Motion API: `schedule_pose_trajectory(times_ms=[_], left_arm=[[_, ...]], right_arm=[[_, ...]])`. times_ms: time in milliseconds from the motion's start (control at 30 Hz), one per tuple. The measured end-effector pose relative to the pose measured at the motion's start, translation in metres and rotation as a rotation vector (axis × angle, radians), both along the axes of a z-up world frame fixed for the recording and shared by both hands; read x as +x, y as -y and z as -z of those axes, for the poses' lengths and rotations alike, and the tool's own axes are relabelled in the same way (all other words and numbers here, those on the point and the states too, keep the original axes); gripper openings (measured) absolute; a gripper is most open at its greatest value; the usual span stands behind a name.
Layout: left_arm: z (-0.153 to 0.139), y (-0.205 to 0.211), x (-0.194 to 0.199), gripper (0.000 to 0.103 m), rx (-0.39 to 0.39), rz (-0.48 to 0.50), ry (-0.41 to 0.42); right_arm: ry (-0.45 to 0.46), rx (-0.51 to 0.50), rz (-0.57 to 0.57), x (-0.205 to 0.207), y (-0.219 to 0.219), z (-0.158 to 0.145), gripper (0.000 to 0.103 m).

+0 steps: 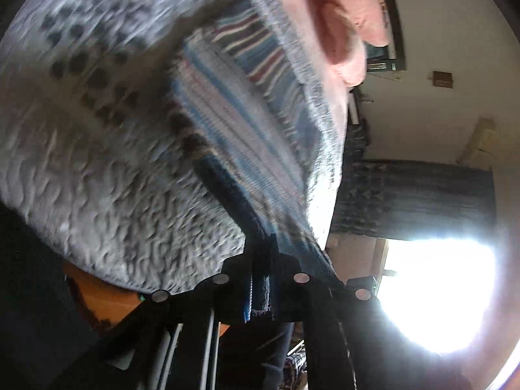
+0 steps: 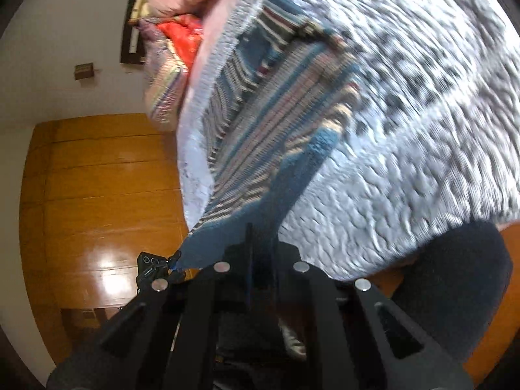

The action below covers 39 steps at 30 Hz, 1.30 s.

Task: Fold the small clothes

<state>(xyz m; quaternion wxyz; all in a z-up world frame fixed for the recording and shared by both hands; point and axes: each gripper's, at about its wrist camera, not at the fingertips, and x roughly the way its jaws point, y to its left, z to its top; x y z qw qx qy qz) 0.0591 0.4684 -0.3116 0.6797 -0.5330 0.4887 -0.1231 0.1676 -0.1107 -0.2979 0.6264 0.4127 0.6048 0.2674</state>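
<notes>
Both the left hand-held gripper [image 1: 260, 260] and right hand-held gripper [image 2: 250, 260] pinch the striped garment's [image 1: 227, 123] hem at 6 o'clock, stretched over the bed [image 1: 97, 178], folding apparently unfinished.

Both views are motion-blurred. The striped garment [image 1: 234, 123] stretches from each gripper across the quilted bed cover [image 1: 97, 175], lying on it — no gap shows beneath the cloth. Pink bedding [image 1: 344, 39] and a red patterned bundle [image 2: 177, 37] are piled at the far edge of the cover, blocking that side. Beside the bed, open air extends over the wooden floor [image 2: 97, 175] — unobstructed in the right wrist view. In the left wrist view, a dark hanging cloth [image 1: 416, 195] stands beyond the bed edge.
</notes>
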Motion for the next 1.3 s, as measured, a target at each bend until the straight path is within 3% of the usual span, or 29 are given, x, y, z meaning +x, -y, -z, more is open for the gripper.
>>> schedule_pose_trajectory(times_ms=[267,467,667,1000,1100,1167,1200,1233,1300], left_arm=[[-0.026,-0.015,0.056,0.008,-0.023,-0.022,0.056],[-0.015,-0.037,0.106,0.008,-0.037,-0.061,0.039],[0.017,-0.052,0.168,0.008,-0.034,-0.087,-0.024],[0.081,-0.066,0.257,0.008,0.014,-0.080,-0.131],[0.098,-0.070,0.274,0.012,0.007,-0.082,-0.134],[0.101,-0.073,0.279,0.020,0.014,-0.091,-0.129],[0.099,-0.074,0.279,0.029,0.022,-0.093,-0.114],[0.091,-0.075,0.277,0.041,0.060,-0.098,-0.080],[0.077,-0.076,0.275,0.048,0.127,-0.090,-0.020]], right_arm=[[0.066,-0.001,0.012,0.070,-0.011,-0.027,0.006],[0.074,-0.035,0.010,0.133,-0.025,-0.024,0.006],[0.043,-0.087,-0.008,0.200,-0.048,0.003,0.006],[-0.056,-0.163,-0.025,0.283,-0.073,0.077,0.007],[-0.071,-0.164,-0.021,0.298,-0.076,0.095,0.012],[-0.069,-0.148,-0.029,0.303,-0.077,0.099,0.025],[-0.054,-0.127,-0.033,0.305,-0.076,0.096,0.044],[-0.030,-0.116,-0.032,0.305,-0.074,0.090,0.053],[0.040,-0.097,-0.044,0.305,-0.069,0.075,0.053]])
